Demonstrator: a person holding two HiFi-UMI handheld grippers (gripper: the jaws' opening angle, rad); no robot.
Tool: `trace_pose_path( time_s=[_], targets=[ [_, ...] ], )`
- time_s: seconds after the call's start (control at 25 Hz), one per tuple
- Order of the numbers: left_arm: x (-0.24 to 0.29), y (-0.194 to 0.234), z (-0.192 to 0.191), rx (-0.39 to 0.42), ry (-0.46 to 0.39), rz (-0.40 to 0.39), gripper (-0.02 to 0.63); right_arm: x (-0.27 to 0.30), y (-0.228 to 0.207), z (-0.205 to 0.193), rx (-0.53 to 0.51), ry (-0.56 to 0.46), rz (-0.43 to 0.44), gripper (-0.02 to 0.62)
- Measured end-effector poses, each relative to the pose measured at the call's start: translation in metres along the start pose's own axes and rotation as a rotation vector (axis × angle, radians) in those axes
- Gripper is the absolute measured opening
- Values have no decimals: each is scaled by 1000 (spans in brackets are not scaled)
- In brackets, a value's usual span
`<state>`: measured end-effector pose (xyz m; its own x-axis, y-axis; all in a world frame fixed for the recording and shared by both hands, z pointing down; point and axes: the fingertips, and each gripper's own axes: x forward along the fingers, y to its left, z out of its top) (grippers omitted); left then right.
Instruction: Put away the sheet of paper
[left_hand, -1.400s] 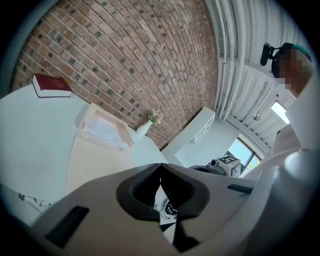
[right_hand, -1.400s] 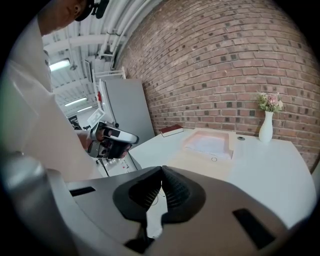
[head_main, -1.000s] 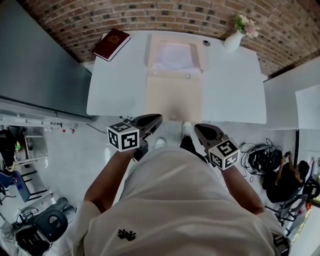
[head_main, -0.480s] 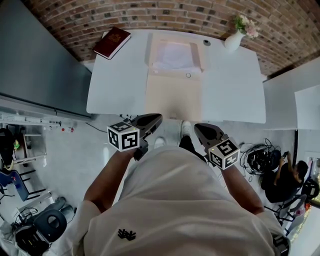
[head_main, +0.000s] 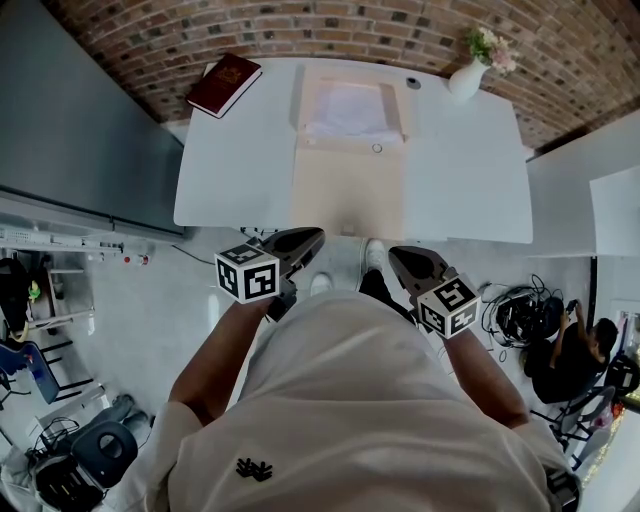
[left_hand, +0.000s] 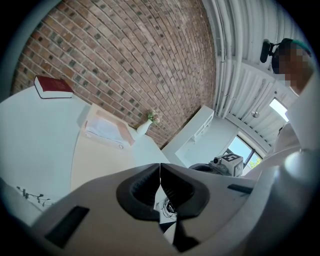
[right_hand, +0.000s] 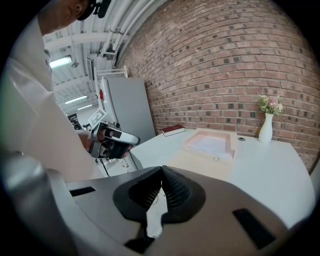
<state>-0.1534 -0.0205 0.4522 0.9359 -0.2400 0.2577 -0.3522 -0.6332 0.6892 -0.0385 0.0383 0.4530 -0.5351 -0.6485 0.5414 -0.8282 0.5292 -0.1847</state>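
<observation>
Paper first: the sheet of paper (head_main: 350, 108) lies inside the pale tray (head_main: 298, 100) at the far middle of the white table (head_main: 230, 170). It shows white against the tray's pinkish walls, and as far as I can make out it sits within the rim. A beige mat (head_main: 345, 195) runs from the tray's front to the near table edge.

The left gripper (head_main: 314, 237) hangs just off the near edge of the table, in front of the operator's torso and well apart from the tray. In the left gripper view I see its jaws closed tip to tip, with nothing between the pads.

The right gripper (head_main: 397, 257) sits beside it, also short of the table. Its own view shows the jaws meeting at the tips, and it is empty.

Other items noted:
- A dark red book (head_main: 223, 86) lies at the far left corner.
- A white vase (head_main: 466, 80) with flowers stands at the far right corner.
- A small round dark item (head_main: 413, 85) sits near the vase; I cannot tell what it is.
- A person (head_main: 575, 350) sits on the floor off to the right, next to a tangle of cables (head_main: 515, 315).
</observation>
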Motion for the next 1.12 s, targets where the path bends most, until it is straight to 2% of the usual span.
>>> trace_pose_path(
  time_s=[1.12],
  targets=[
    [23, 4, 3, -1, 31, -3, 25, -3, -18, 0, -2, 12, -5, 28]
  ],
)
